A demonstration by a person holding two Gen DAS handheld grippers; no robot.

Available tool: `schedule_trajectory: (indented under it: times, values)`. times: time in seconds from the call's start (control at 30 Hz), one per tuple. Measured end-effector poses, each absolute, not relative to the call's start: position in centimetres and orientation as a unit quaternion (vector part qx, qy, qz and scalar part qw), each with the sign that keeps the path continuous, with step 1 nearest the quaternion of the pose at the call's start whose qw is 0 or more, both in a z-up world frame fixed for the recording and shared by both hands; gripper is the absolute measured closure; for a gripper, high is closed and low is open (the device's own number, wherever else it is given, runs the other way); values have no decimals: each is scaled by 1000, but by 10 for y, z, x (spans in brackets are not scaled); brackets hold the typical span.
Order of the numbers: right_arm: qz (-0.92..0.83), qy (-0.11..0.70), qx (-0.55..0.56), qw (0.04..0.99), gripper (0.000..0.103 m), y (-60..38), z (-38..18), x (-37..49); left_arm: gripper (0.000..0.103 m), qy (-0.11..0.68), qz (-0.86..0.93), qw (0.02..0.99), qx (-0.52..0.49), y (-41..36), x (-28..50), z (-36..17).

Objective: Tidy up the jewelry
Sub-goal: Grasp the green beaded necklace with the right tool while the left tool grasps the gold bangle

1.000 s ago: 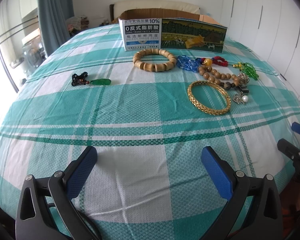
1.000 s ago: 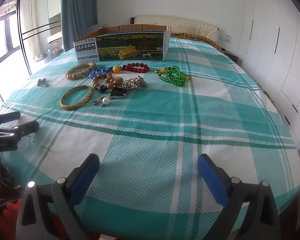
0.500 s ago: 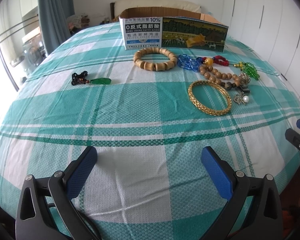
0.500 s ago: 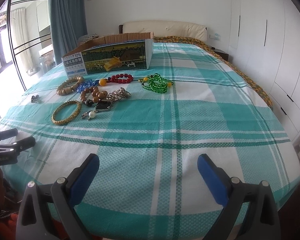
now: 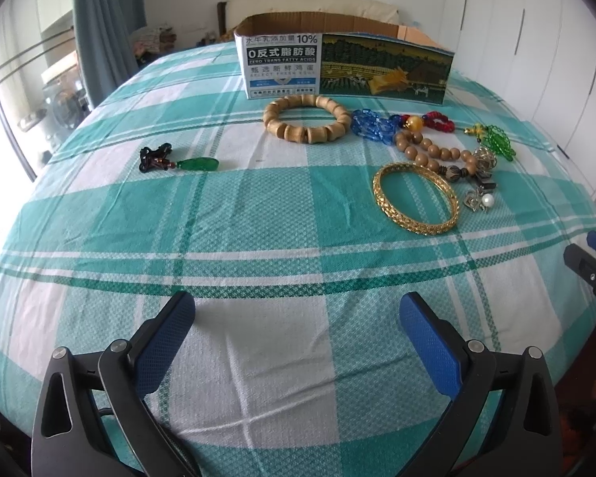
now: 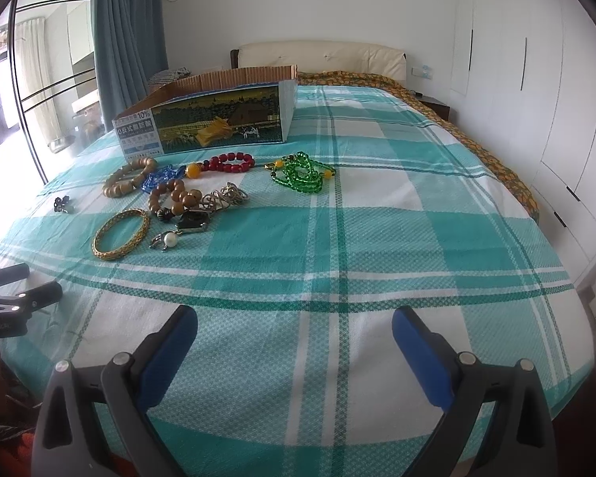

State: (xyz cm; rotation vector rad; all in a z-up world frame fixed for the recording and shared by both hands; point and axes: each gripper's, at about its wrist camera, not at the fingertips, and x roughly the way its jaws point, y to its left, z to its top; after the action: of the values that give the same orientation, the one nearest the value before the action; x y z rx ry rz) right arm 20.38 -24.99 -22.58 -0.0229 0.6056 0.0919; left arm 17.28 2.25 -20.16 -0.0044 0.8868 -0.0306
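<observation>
Jewelry lies clustered on the bed [image 5: 258, 214] well ahead of both claws: a gold bangle [image 5: 416, 202] ahead-right of the left claw [image 5: 296, 332], beside a brown bead bracelet [image 5: 433, 155] and a pearl charm [image 5: 481, 200], with a wooden bracelet [image 5: 306, 118], blue beads [image 5: 371, 129] and red beads [image 6: 228, 162] farther off, just before an open cardboard box [image 5: 343, 65]. A green pendant [image 5: 178, 163] sits apart, ahead-left of the left claw, and green beads [image 6: 301, 173] lie straight ahead of the right claw [image 6: 294, 332]. Both claws are spread wide, pinching nothing, above the checked sheet.
</observation>
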Motion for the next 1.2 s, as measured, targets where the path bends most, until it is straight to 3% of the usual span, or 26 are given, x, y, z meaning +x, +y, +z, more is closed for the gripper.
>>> schedule_trajectory:
  times: [0.23,0.6,0.97,1.0,1.07,1.1,1.13,1.17,1.2]
  values:
    - [43,295,-7,954,3,-257,-219,221,0,406,-29,913,-16,18,189,-182]
    - [59,303,-17,951,3,-261,-204,264,1,444,-24,896,19,-7,238,-192]
    - [75,374,-33,924,3,-254,-210,339,3,472,-23,881,14,-11,250,-201]
    - [79,372,-35,924,9,-251,-210,343,6,470,-27,882,13,-12,249,-200]
    - [82,361,-53,927,25,-244,-208,350,27,462,-37,886,17,-18,247,-197]
    - [85,357,-62,928,44,-240,-206,351,36,458,-44,888,20,-21,245,-195]
    - [95,352,-62,929,72,-239,-204,352,63,453,-52,890,24,-25,243,-193]
    - [104,353,-50,928,85,-241,-203,353,98,451,-58,890,27,-28,242,-192]
    - [106,354,-35,929,88,-244,-201,352,98,452,-64,890,22,-28,242,-191]
